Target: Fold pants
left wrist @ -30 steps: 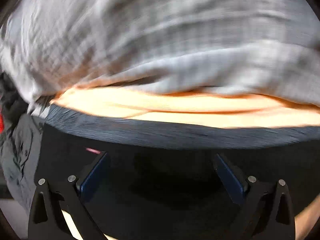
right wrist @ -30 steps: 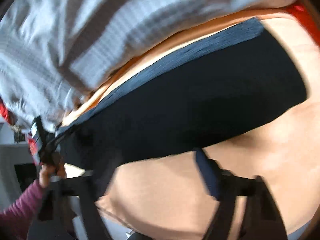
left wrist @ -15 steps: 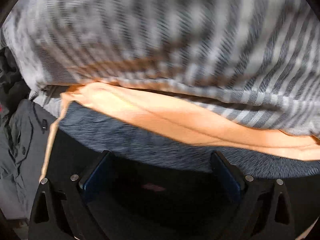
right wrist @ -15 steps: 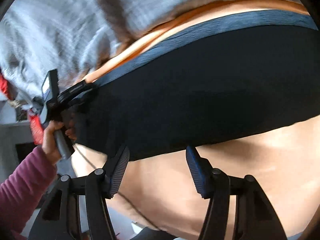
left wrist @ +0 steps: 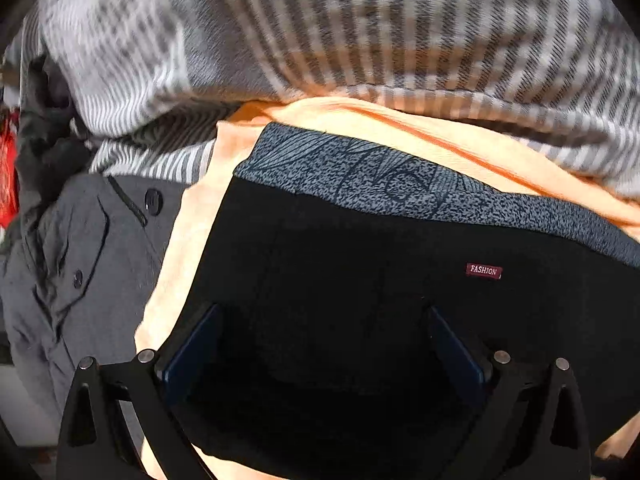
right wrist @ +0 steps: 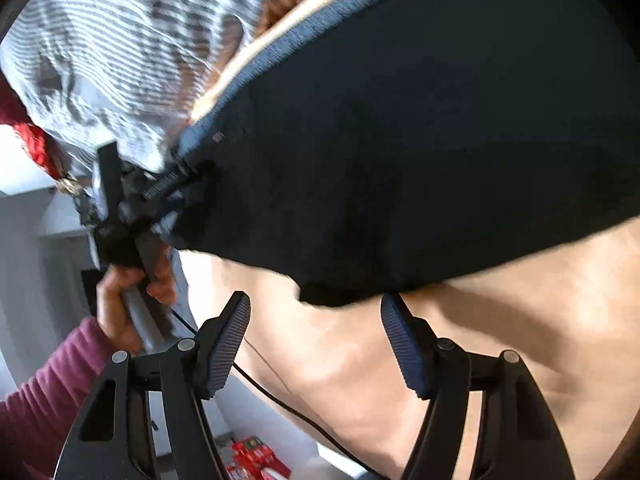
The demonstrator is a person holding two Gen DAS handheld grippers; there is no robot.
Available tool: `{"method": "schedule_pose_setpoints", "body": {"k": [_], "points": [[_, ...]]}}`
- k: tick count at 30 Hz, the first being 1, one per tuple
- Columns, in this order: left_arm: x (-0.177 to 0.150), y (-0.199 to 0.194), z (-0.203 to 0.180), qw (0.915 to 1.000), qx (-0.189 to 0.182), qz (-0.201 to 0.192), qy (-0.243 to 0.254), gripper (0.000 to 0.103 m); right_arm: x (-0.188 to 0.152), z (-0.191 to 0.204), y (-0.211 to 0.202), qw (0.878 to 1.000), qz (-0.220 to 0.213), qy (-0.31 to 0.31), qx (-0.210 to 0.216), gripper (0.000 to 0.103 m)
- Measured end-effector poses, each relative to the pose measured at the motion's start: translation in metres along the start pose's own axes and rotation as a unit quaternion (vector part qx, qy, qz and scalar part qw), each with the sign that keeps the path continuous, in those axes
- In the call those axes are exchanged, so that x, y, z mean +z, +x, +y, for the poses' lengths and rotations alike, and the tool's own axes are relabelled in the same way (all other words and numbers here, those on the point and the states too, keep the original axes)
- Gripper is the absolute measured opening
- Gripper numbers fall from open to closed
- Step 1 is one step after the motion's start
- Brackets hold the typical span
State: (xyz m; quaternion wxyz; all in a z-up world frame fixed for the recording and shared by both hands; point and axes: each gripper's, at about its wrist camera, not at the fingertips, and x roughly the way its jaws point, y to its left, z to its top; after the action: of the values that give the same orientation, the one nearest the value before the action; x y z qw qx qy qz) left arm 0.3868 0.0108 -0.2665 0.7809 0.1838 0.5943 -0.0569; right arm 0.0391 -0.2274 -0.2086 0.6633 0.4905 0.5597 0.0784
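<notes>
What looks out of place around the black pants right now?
The black pants lie flat on the peach cloth, nothing torn or spilled. But clutter crowds them: a striped garment bunched beyond the waistband and crumpled grey pants beside the peach cloth's edge.

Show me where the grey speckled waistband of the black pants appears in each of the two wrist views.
Left wrist view: the grey speckled waistband crosses the middle, from centre-left down to the right edge.
Right wrist view: the same band runs diagonally from centre-left up to the top.
Shared landmark: the orange cloth bordering it.
</notes>
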Motion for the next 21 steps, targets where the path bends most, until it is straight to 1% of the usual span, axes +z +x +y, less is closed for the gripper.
{"method": "schedule_pose_setpoints", "body": {"k": [2,3,4,5,6,8,9,11,12,13,14,16,18,19,21], "points": [[0.005,-0.001,-0.002,1.0000,-0.001,-0.006,0.000,0.103,0.005,0.004,0.006,1.000,-0.002,0.002,0.009,0.072],[0.004,0.000,0.002,1.0000,-0.007,-0.002,-0.005,0.103,0.006,0.004,0.010,1.000,0.001,0.005,0.009,0.068],[0.003,-0.004,-0.003,0.9999,-0.011,0.001,-0.007,0.103,0.010,0.004,0.015,1.000,0.007,0.012,0.014,0.047],[0.005,-0.002,0.000,0.9999,-0.013,0.004,-0.006,0.103,0.013,0.006,0.021,1.000,0.013,0.017,0.016,0.026],[0.005,0.000,0.006,0.9999,-0.013,0.004,-0.002,0.103,0.015,0.009,0.020,1.000,0.014,0.018,0.006,0.021],[0.004,-0.002,0.006,0.9998,-0.014,-0.002,0.012,0.103,0.013,0.016,0.012,1.000,0.007,-0.001,0.018,0.017],[0.002,-0.001,0.010,0.9998,-0.016,-0.005,0.014,0.103,0.009,0.021,0.009,1.000,0.007,-0.011,0.017,0.017],[-0.004,-0.010,-0.001,0.9997,-0.023,-0.009,0.010,0.103,0.003,0.023,0.011,1.000,0.013,-0.021,0.007,0.016],[-0.004,-0.007,0.002,0.9996,-0.024,-0.010,0.007,0.103,-0.001,0.019,0.016,1.000,0.021,-0.018,-0.002,0.015],[-0.003,-0.005,0.004,0.9997,-0.021,-0.012,0.007,0.103,-0.006,0.012,0.023,0.999,0.036,-0.008,-0.014,0.003],[-0.003,-0.004,0.005,0.9997,-0.019,-0.011,0.009,0.103,-0.014,0.007,0.032,0.998,0.061,0.001,-0.019,0.002],[-0.002,-0.008,0.002,0.9998,-0.014,-0.006,0.012,0.103,-0.026,0.012,0.036,0.996,0.080,-0.009,-0.030,0.004],[-0.002,-0.016,-0.001,0.9998,-0.010,-0.003,0.017,0.103,-0.032,0.025,0.027,0.996,0.073,-0.033,-0.044,0.004],[-0.004,-0.023,-0.005,0.9996,-0.013,-0.007,0.023,0.103,-0.031,0.032,0.016,0.995,0.056,-0.048,-0.063,0.004],[-0.012,-0.040,-0.014,0.9989,-0.029,-0.019,0.032,0.103,-0.021,0.042,-0.001,0.993,0.025,-0.070,-0.094,0.004]]}}
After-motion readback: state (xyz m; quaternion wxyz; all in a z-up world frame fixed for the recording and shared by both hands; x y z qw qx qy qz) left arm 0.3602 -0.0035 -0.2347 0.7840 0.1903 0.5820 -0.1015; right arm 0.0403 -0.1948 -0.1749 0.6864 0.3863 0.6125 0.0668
